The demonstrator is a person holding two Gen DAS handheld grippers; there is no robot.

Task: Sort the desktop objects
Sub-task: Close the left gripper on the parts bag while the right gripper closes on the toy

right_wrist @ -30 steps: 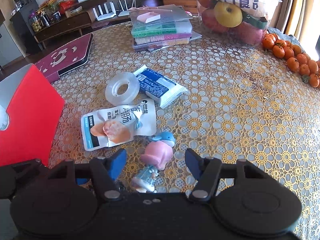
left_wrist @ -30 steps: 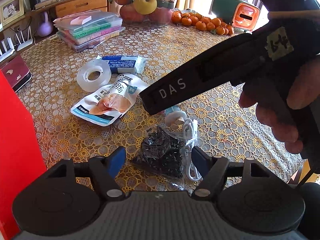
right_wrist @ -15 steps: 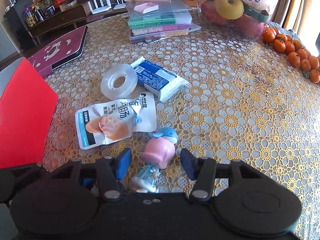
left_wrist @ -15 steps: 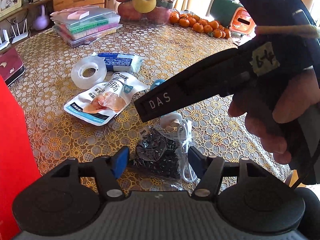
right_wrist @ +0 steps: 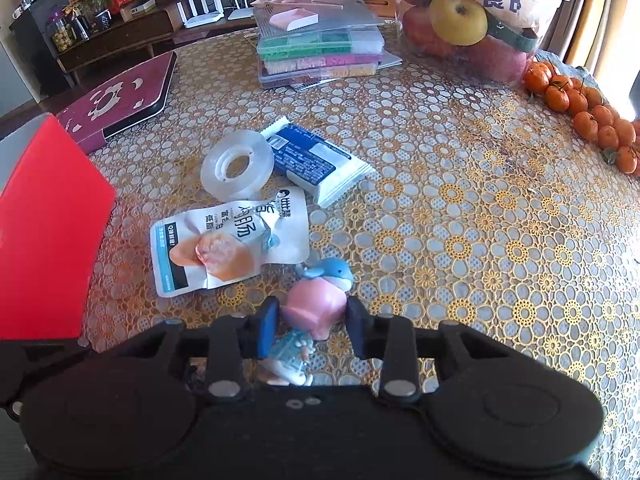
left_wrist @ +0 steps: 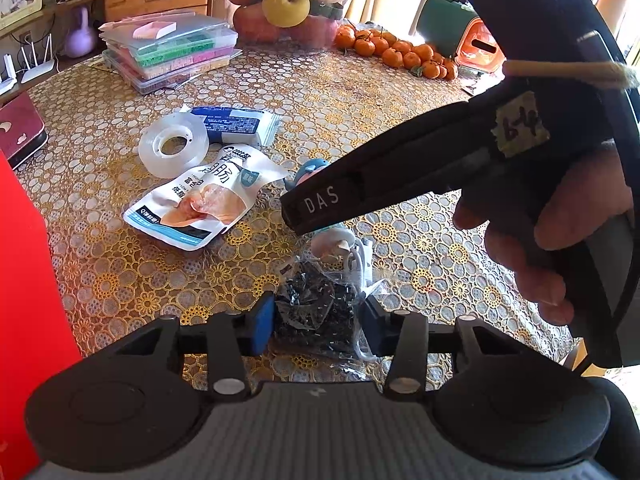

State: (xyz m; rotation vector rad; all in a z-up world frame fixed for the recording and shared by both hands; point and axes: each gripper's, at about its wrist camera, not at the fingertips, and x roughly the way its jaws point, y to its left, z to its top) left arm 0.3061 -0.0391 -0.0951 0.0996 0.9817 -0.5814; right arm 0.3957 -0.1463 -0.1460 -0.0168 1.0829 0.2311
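In the left wrist view my left gripper is closed in on a clear bag of small black parts that lies on the lace tablecloth, both blue pads against its sides. A white cable lies beside the bag. A hand holds the black handle marked DAS just above it. In the right wrist view my right gripper is shut on a pink toy with a blue whale cap. A small pale-blue figure lies under the fingers.
A sausage pouch, a tape roll and a blue-white packet lie just beyond. A red box stands at the left. Stacked plastic cases, a fruit bag and oranges line the far side.
Both grippers have narrowed from wide open. The left pads now press the bag of black parts and the right pads press the pink toy. Both have edged forward a little.
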